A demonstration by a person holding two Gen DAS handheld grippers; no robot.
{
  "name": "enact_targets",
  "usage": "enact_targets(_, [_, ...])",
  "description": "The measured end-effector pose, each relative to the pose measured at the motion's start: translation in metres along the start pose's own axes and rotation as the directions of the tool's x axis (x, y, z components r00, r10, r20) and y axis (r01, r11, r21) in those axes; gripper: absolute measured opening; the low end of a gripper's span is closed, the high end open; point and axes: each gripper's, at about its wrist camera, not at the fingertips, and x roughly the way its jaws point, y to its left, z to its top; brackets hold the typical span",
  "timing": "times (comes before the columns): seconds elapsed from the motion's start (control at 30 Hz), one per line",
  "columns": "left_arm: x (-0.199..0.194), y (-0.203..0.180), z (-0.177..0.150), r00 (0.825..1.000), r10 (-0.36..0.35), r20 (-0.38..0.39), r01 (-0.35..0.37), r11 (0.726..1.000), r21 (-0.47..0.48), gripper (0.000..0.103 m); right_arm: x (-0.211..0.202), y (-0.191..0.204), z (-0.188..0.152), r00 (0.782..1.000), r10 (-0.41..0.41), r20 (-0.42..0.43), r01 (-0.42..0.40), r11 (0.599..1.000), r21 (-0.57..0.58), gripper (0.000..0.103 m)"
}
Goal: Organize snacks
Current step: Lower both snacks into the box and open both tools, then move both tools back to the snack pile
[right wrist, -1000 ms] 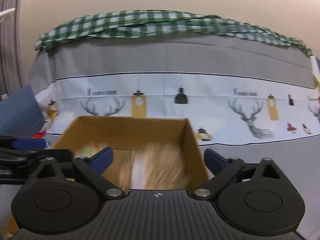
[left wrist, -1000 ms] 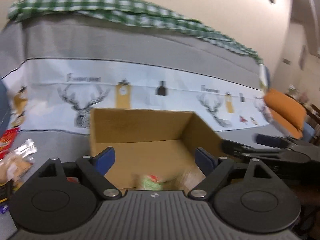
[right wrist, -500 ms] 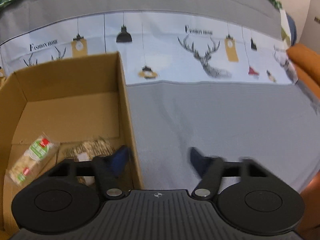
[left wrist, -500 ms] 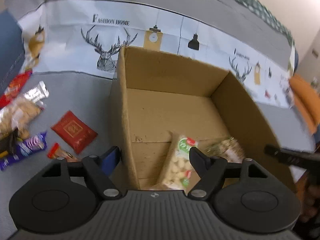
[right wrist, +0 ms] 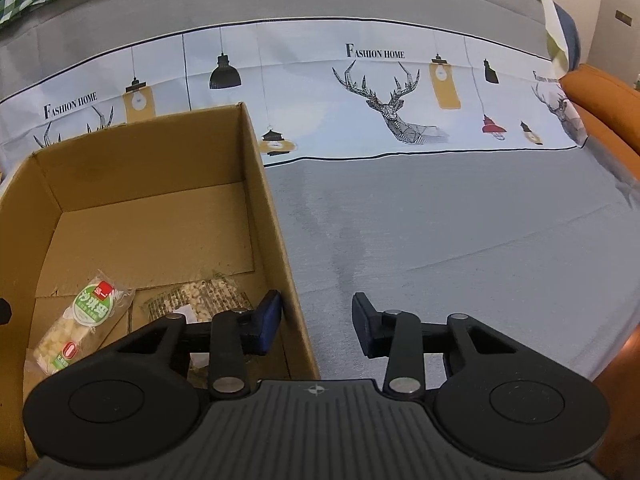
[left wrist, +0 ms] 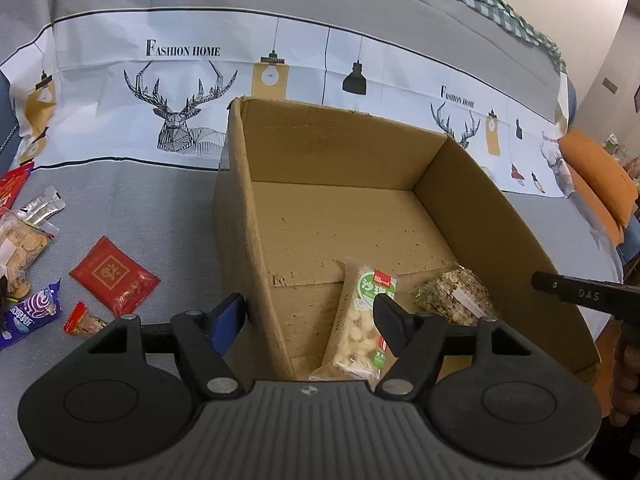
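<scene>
The left gripper [left wrist: 308,316] points steeply downward, its jaws closing yet well apart, nothing pressed between the pads. The right gripper [right wrist: 316,320] tilts down likewise, jaws closing, pads touching nothing. The person's right hand [left wrist: 626,376] grips its handle, off to the left gripper's right.

Open brown cardboard box [left wrist: 400,216] on grey printed cloth [right wrist: 440,232]. Inside, near front wall: green-labelled puffed-rice bar packet [left wrist: 360,320], clear-wrapped seed-and-nut bar [left wrist: 456,296] to its right. Left of box: flat red square sachet [left wrist: 112,276], purple wrapper [left wrist: 28,312] further left.
</scene>
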Motion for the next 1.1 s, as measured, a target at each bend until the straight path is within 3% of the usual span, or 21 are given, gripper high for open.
enact_targets(0.1, [-0.013, -0.007, 0.0, 0.995, 0.051, 0.088, -0.055, 0.997, 0.054, 0.077, -0.009, 0.0, 0.002, 0.998, 0.0, 0.056, 0.0, 1.0, 0.0, 0.057])
enact_targets(0.17, [-0.024, -0.012, -0.001, 0.986, 0.043, 0.16, -0.056, 0.995, 0.078, 0.081, -0.017, 0.002, 0.003, 0.995, 0.013, 0.101, -0.012, 1.0, -0.008, 0.067])
enact_targets(0.4, [-0.051, -0.032, -0.011, 0.939, -0.059, 0.34, 0.004, 0.987, 0.16, 0.082, -0.037, 0.017, 0.005, 0.976, 0.077, 0.204, -0.063, 0.995, -0.075, 0.07])
enact_targets(0.6, [-0.067, -0.042, -0.023, 0.927, -0.112, 0.358, 0.028, 0.972, 0.232, 0.083, -0.056, 0.023, 0.003, 0.944, 0.104, 0.314, -0.09, 0.994, -0.059, 0.073])
enact_targets(0.67, [-0.073, -0.042, -0.027, 0.927, -0.108, 0.36, 0.017, 0.969, 0.247, 0.083, -0.063, 0.027, 0.0, 0.929, 0.104, 0.355, -0.088, 0.994, -0.059, 0.079])
enact_targets(0.9, [-0.1, -0.025, -0.043, 0.929, -0.136, 0.345, 0.038, 0.961, 0.275, 0.082, -0.082, 0.046, -0.007, 0.894, 0.134, 0.427, -0.111, 0.991, -0.08, 0.08])
enact_targets(1.0, [-0.123, -0.007, -0.043, 0.934, -0.149, 0.324, 0.066, 0.965, 0.254, 0.063, -0.092, 0.053, -0.01, 0.879, 0.151, 0.452, -0.13, 0.988, -0.078, 0.079])
enact_targets(1.07, [-0.141, 0.006, -0.041, 0.937, -0.12, 0.329, 0.036, 0.967, 0.251, 0.035, -0.098, 0.057, -0.012, 0.873, 0.186, 0.451, -0.167, 0.983, -0.081, 0.077])
enact_targets(1.1, [-0.15, 0.013, -0.039, 0.937, -0.103, 0.335, 0.014, 0.967, 0.256, 0.029, -0.101, 0.06, -0.013, 0.871, 0.198, 0.449, -0.179, 0.98, -0.085, 0.075])
